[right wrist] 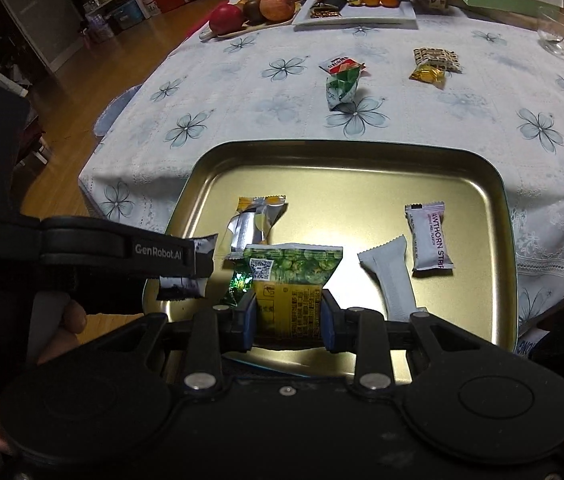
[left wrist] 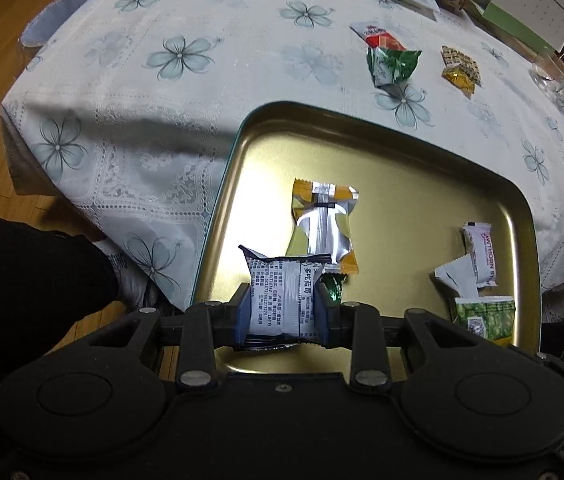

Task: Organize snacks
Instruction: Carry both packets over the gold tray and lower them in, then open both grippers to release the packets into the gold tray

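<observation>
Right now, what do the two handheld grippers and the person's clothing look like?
Both the left gripper and right gripper are matte black, with round housings, silver rivets on the linkage bars and blue finger pads. White "GenRobot.AI" lettering marks the left one's side. Dark sleeve.

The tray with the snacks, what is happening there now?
A person holds a gripper in each hand over the gold tray. The left gripper is shut on a grey packet, the right gripper on a green pea packet. A few snacks already lie in the tray; four more wait on the tablecloth.
</observation>
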The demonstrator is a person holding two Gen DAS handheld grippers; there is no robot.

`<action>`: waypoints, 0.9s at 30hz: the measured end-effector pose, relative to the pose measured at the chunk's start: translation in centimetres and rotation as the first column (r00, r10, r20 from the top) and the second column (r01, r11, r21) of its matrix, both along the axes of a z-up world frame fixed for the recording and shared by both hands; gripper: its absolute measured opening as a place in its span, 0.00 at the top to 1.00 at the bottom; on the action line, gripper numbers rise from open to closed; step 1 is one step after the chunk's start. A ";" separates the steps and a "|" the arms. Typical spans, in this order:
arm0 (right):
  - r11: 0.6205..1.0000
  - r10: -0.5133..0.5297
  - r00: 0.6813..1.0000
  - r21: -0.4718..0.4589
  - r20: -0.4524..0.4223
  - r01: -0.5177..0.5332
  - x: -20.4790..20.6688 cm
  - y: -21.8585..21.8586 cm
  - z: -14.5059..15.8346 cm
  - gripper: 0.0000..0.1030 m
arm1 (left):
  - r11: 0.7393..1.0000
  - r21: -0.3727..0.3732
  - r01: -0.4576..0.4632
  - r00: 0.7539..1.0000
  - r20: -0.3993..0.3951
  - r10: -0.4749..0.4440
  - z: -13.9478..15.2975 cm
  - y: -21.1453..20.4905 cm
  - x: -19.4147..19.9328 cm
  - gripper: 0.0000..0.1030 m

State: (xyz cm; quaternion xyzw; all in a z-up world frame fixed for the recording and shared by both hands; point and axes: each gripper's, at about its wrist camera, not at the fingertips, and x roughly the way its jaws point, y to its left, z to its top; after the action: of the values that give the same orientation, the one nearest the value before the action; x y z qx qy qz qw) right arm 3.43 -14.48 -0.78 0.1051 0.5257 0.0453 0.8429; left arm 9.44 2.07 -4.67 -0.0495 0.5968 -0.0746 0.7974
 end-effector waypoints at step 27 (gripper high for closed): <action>0.999 -0.038 0.999 0.000 0.037 0.038 0.1 -0.1 0.4 0.50 | 0.998 0.057 0.014 0.987 0.156 -0.022 1.4 -1.6 -0.7 0.58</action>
State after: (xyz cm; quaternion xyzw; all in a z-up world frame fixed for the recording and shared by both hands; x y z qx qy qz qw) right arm 3.51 -14.61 -0.42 0.1140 0.5080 0.0311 0.8532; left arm 8.70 0.49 -3.25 -0.0159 0.5345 -0.0689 0.8422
